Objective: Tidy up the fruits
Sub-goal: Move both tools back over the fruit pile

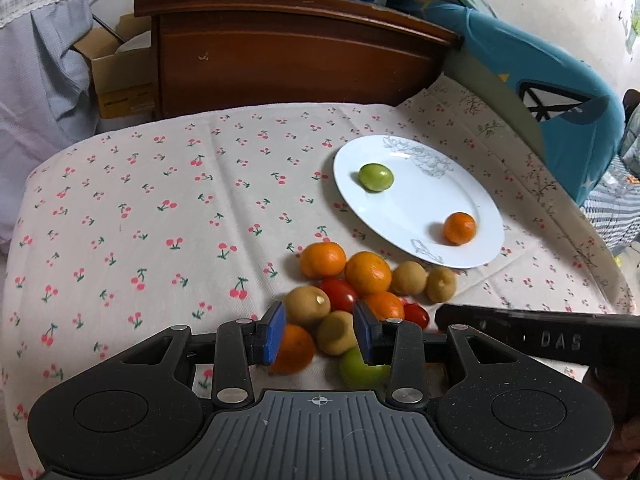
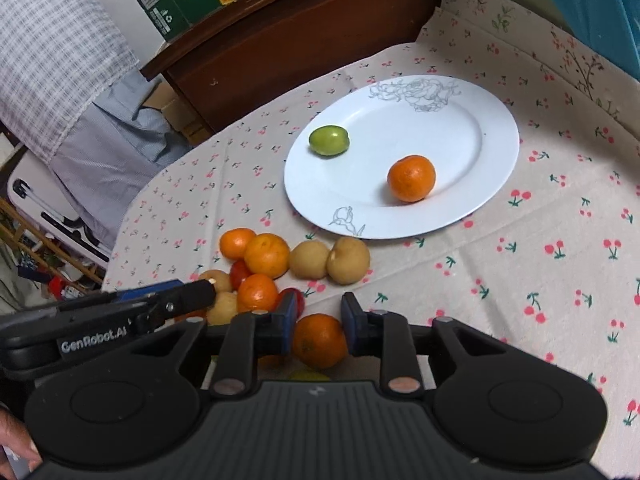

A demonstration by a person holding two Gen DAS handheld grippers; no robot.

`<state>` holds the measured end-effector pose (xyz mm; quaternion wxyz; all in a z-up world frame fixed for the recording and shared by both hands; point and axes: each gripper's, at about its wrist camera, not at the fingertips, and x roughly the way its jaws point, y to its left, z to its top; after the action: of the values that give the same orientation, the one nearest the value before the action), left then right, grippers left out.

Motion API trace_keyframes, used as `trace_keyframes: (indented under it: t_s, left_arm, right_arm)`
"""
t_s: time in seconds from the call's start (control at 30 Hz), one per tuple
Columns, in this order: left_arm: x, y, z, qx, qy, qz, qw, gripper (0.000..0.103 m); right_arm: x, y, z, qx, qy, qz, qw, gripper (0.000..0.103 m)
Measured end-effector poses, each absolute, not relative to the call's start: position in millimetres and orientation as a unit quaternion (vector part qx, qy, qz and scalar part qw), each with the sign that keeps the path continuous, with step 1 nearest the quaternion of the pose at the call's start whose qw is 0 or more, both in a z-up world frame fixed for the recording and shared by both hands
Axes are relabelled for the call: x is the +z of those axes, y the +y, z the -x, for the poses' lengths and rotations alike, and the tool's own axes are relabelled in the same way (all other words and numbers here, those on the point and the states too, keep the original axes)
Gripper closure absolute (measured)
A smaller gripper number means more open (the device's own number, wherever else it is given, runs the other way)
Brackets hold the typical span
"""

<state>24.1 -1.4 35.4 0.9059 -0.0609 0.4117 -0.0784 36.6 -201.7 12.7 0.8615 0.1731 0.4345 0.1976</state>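
One orange sits clamped between right gripper pads.

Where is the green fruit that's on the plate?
In both views the green fruit lies on the left part of the white plate, apart from the orange sitting nearer the plate's front edge.

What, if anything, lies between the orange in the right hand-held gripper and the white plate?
Nothing visible does. The right hand-held gripper is shut on an orange, and only bare cherry-print cloth lies between it and the plate. The two tan fruits sit left of that line.
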Motion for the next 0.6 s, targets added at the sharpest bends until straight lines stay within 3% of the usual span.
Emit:
trace_keyframes:
  t_s: [0.6]
  left_arm:
    - [35.9, 0.8, 22.7, -0.047, 0.433, 0.035, 0.9, 0.052]
  right_arm:
    - [24.9, -214.2, 19.3, 0.188, 0.427, -0.175, 0.867, 0.071]
